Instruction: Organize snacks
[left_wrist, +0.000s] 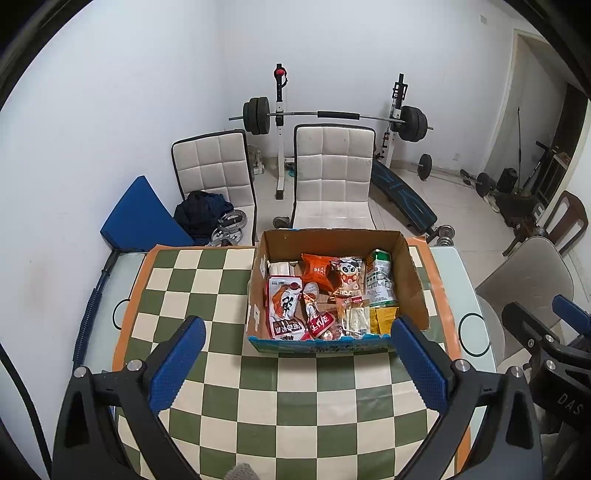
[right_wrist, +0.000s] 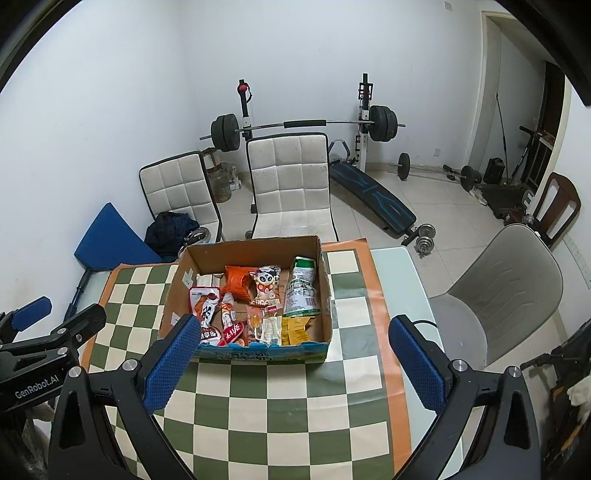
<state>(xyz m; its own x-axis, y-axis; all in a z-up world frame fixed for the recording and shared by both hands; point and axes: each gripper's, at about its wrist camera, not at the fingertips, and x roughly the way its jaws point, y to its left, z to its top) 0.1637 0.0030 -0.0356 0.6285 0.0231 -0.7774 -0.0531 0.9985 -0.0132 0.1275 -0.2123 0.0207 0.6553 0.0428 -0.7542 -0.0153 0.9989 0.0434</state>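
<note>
both grippers are hanging above the checkered tablecloth (left_wrist: 229, 373) with nothing in them — left gripper (left_wrist: 299, 360) and right gripper (right_wrist: 293, 356) both spread wide. the cardboard box (left_wrist: 415, 284) is sitting at the far side of the table, snack packets (left_wrist: 325, 295) piled inside — two white chairs (left_wrist: 332, 173) are standing just behind it.

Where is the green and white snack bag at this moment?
In both views the green and white snack bag lies inside the cardboard box, against its right wall, beside the panda packet.
</note>
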